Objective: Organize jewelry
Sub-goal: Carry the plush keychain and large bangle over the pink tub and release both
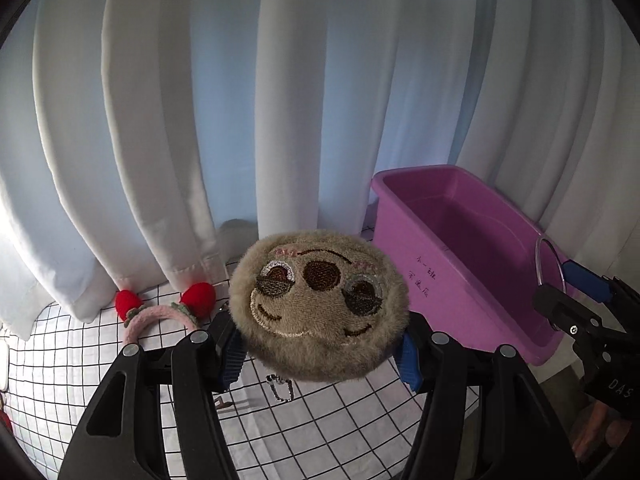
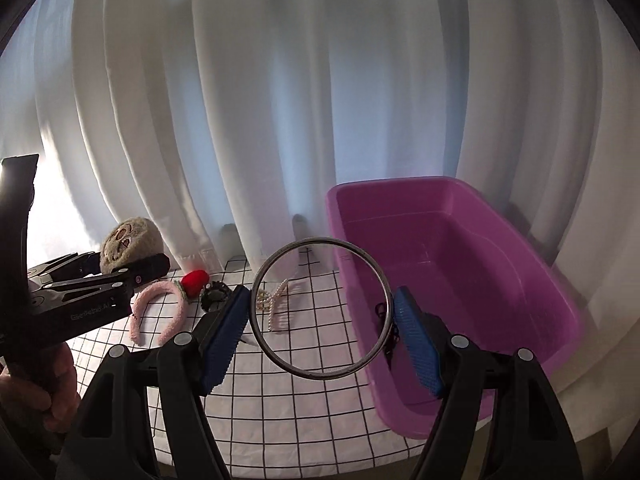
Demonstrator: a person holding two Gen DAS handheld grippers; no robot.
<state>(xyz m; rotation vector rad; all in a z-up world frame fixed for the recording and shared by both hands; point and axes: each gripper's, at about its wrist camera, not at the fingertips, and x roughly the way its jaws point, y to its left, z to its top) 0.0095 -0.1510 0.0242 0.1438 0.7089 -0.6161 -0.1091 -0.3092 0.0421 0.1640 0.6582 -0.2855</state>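
Two grippers, left gripper (image 1: 320,354) clamped on a plush pouch (image 1: 318,306) and right gripper (image 2: 322,330) on a bangle (image 2: 320,310), carry both between their fingers toward the purple bin (image 2: 460,276) just ahead.

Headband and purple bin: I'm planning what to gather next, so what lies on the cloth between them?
In the right wrist view, a black hair tie and a pearl clip lie between the headband and the bin.

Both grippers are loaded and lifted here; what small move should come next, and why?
Probably carry the right gripper a little further right, over the purple bin, and let go of the metal ring there. The ring is clamped between its fingers beside the bin's near wall, and the bin looks empty. The left gripper, holding the plush charm, can follow.
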